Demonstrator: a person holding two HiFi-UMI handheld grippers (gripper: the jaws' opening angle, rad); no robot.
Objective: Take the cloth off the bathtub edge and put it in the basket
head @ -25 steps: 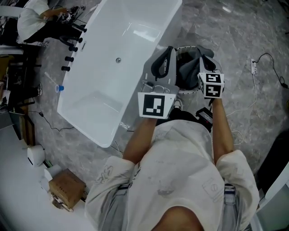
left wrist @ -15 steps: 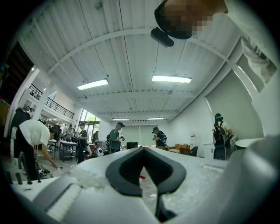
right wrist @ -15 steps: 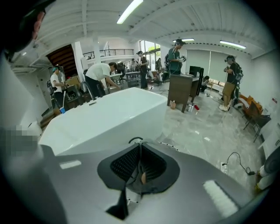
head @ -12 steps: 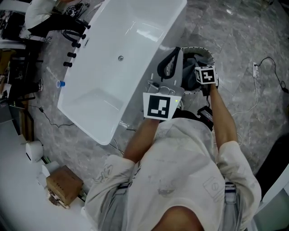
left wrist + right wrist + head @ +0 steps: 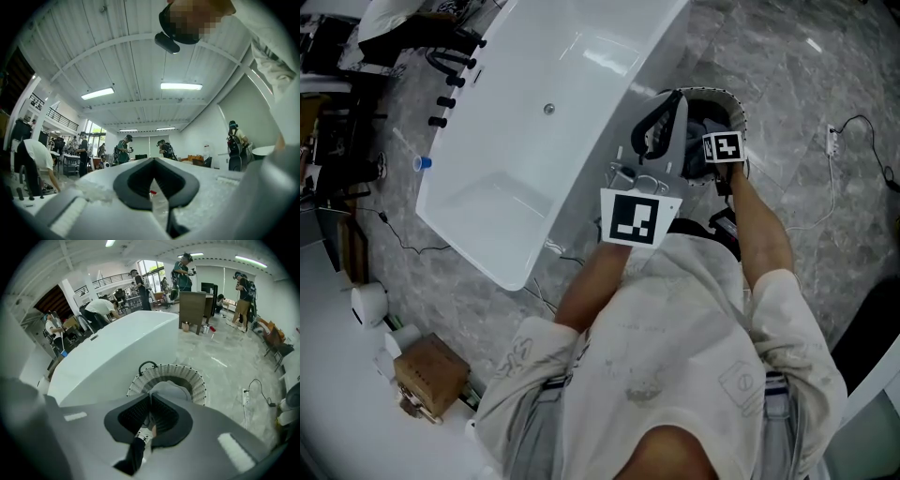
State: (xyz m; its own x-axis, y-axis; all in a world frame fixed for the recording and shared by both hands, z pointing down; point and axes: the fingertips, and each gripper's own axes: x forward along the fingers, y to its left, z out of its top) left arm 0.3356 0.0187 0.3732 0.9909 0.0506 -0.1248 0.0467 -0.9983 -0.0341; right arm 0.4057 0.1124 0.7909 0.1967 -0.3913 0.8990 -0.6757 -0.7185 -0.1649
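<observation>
The right gripper, fingers clamped on the grey cloth, points steeply down with the cloth hanging straight below into the basket right of the tub; the left gripper, closed empty, sits alongside.

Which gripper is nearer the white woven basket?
Right. The right gripper hangs over the white woven basket, shut on the grey cloth; the left gripper sits beside it, toward the white bathtub.
</observation>
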